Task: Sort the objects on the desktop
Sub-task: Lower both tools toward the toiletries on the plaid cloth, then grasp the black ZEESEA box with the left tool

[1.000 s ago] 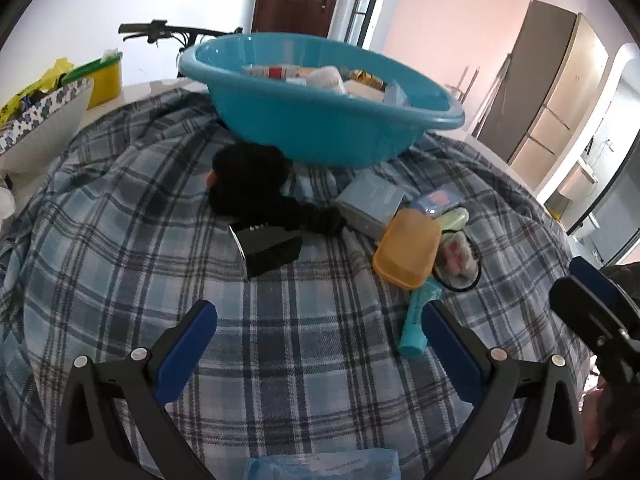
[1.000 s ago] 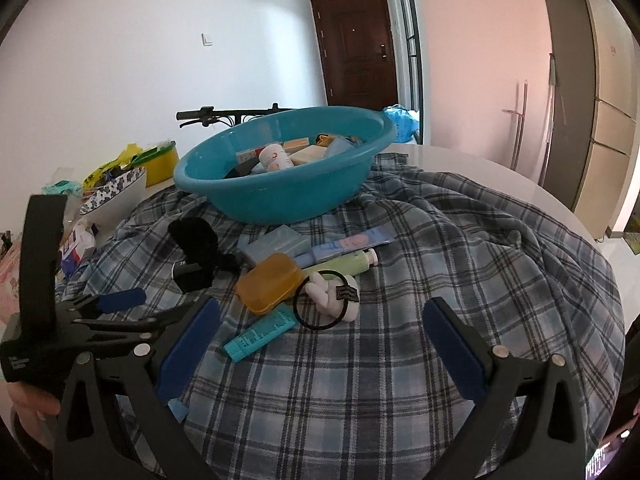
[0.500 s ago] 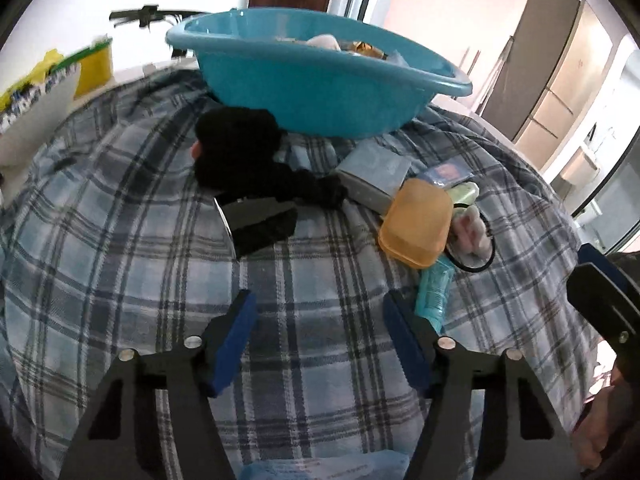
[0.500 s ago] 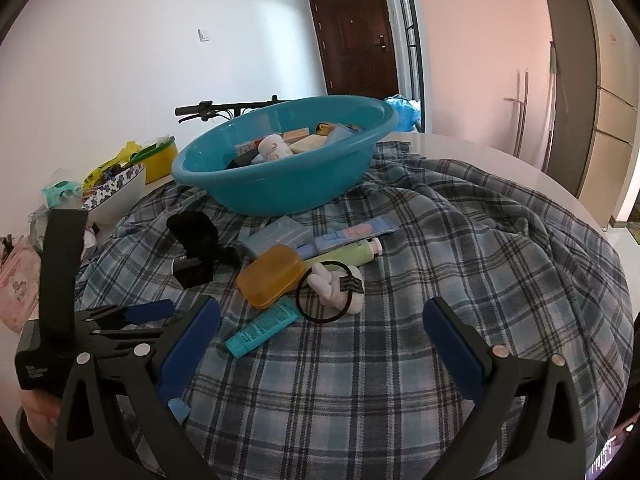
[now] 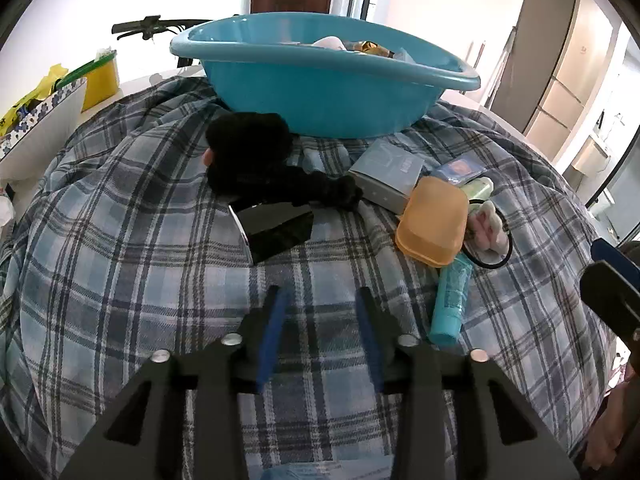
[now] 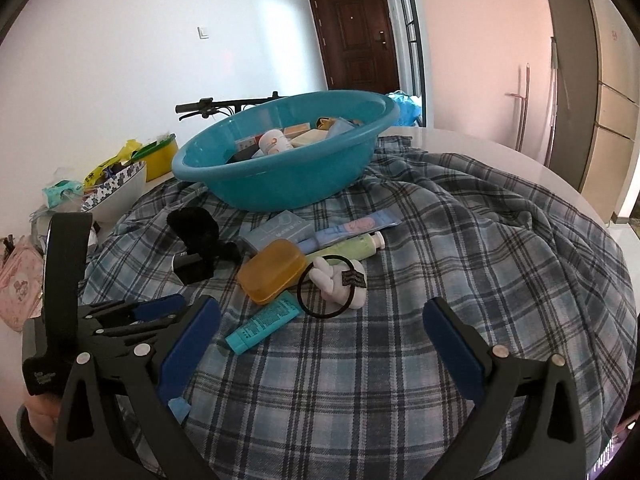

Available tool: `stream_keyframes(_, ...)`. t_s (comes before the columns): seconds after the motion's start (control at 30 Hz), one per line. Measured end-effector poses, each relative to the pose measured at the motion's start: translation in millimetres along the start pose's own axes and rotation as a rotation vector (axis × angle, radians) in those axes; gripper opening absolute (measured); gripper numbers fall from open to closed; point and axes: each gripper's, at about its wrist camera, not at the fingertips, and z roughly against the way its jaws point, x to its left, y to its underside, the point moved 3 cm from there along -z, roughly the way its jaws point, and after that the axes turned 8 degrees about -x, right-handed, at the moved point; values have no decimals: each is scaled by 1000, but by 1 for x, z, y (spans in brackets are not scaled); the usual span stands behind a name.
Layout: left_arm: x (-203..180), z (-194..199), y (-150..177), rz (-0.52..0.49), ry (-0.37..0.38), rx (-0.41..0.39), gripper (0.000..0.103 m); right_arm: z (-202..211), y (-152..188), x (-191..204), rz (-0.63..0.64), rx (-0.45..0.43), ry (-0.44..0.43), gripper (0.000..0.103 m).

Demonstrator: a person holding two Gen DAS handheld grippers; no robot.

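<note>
On the plaid cloth lies a cluster: a black fluffy item (image 5: pixel 248 148), a black box (image 5: pixel 280 232), a grey-blue box (image 5: pixel 386 172), an orange case (image 5: pixel 434 220), a teal tube (image 5: pixel 450 300) and a black hair tie with a pale plush (image 5: pixel 490 228). Behind them stands the blue basin (image 5: pixel 320 92) with several items inside. My left gripper (image 5: pixel 319 294) hovers over bare cloth in front of the black box; its jaws are closing with nothing between them. My right gripper (image 6: pixel 320 308) stands wide open in front of the hair tie (image 6: pixel 332 284), holding nothing.
A white patterned bowl (image 5: pixel 40 120) and a yellow container (image 5: pixel 100 80) stand at the table's far left, with a bicycle handlebar (image 5: pixel 152 26) behind. A pink pouch (image 6: pixel 18 284) lies at the left edge. A pale blue packet (image 5: pixel 320 470) sits under the left gripper.
The left gripper's jaws have narrowed from wide apart to about half, and the cluster sits slightly lower in its view. The right gripper has stayed still and open.
</note>
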Motion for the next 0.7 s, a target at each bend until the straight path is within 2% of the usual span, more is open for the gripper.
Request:
stream_keyframes(0.07,-1,-3,-1,-3,10,2,74,0,0,0,0,1,1,101)
stream_keyframes(0.2,-6,-7,-1,-51,-31,11,75,1,0,0,1,-1,12,101)
stream_keyframes(0.37,-5,-7,-2,-34,-18,25,74,0,1,-1,4,1,13,101)
stream_keyframes(0.47,-8,-9,-1,-85,-75,9,59,-1,1,-1,2,5,13,101)
stream_keyframes(0.53,-9,-8,0,-92,-72,3,55,-2,2,-2,-1,6,13,101)
stream_keyframes(0.6,-9,-6,0,-93,-67,0,41,-2,2,-4,-4,8,16,101)
stream_keyframes(0.63,-8,-6,0,-88,-66,-1,38,-2,3,-4,-6,9,18,101)
stream_keyframes(0.7,-4,-4,-1,-60,-65,-3,20,-1,3,-5,-7,9,20,101)
